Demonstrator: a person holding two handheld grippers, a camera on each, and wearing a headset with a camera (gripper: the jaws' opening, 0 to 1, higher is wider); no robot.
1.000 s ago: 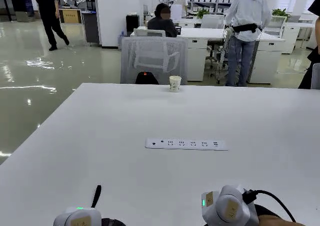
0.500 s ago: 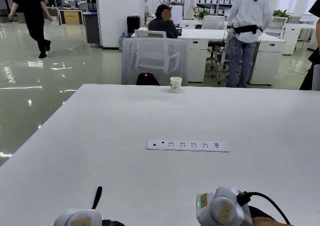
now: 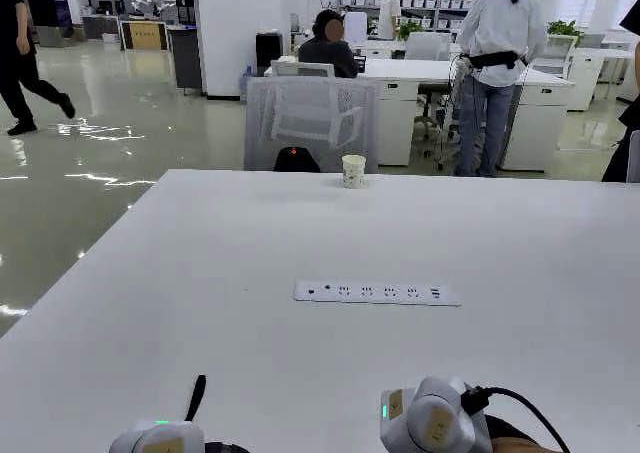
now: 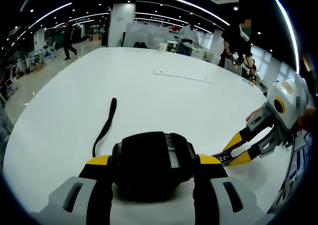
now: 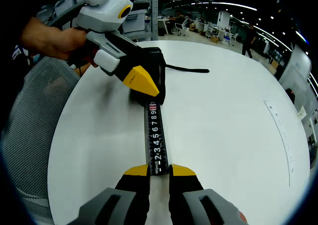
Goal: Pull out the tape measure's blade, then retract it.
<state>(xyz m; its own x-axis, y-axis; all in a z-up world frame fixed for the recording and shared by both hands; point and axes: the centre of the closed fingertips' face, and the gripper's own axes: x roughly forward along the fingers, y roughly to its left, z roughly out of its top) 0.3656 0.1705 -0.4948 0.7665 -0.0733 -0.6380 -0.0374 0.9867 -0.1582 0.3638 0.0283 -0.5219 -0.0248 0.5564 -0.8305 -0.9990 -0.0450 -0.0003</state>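
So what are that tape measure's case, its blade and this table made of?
Case: likely matte black plastic or rubber, dull with soft highlights. Blade: probably thin coated metal, black with white printed numerals, lying straight. Table: smooth white top, maybe laminate; faint sheen.

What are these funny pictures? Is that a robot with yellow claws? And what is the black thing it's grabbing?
It is not a robot. A person holds a grabbing tool in each hand and wears a camera on the head. The flat picture comes from that head camera, looking down at a white table. The two round pictures come from little cameras that ride on the tools and look along their claws.

The left gripper squeezes a black tape measure between its yellow-tipped jaws. The right gripper pinches the end of the blade, the strip with numbers on it, which is pulled a little way out of the case.

Also on the table are a white power strip, a paper cup near the far edge, and the tape measure's black strap.
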